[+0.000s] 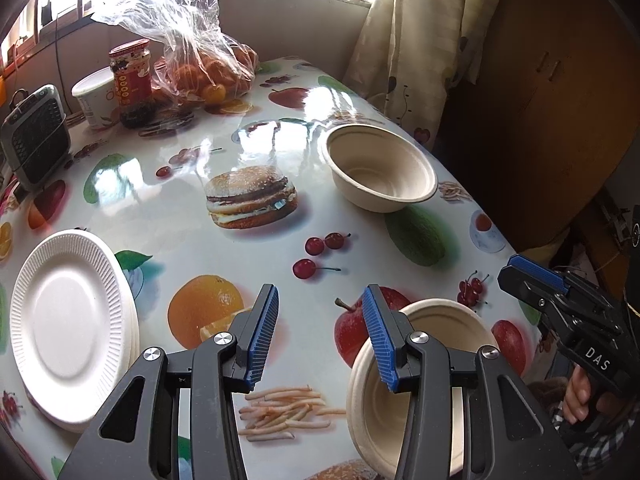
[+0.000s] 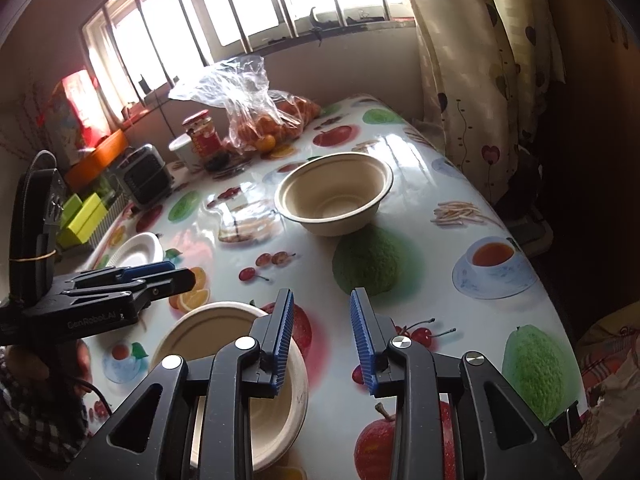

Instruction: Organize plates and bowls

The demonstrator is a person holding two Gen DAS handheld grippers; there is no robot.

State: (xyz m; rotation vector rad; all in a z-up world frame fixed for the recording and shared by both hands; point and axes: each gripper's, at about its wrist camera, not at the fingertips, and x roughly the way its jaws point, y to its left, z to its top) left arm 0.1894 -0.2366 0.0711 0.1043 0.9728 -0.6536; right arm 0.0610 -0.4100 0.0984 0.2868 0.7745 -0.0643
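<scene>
In the left wrist view, our left gripper (image 1: 322, 334) had its jaws parted with nothing between them; the near bowl (image 1: 404, 392) lay just right of them, tipped on its side, mouth toward us. The far bowl (image 1: 380, 168) stood upright ahead and to the right, the plates (image 1: 68, 324) stacked left on the tabletop (image 1: 256, 256). In the right wrist view, our right gripper (image 2: 322, 340) stood narrowly open and empty, the near bowl just left of it; the right hand seemed nearer the far bowl.
</scene>
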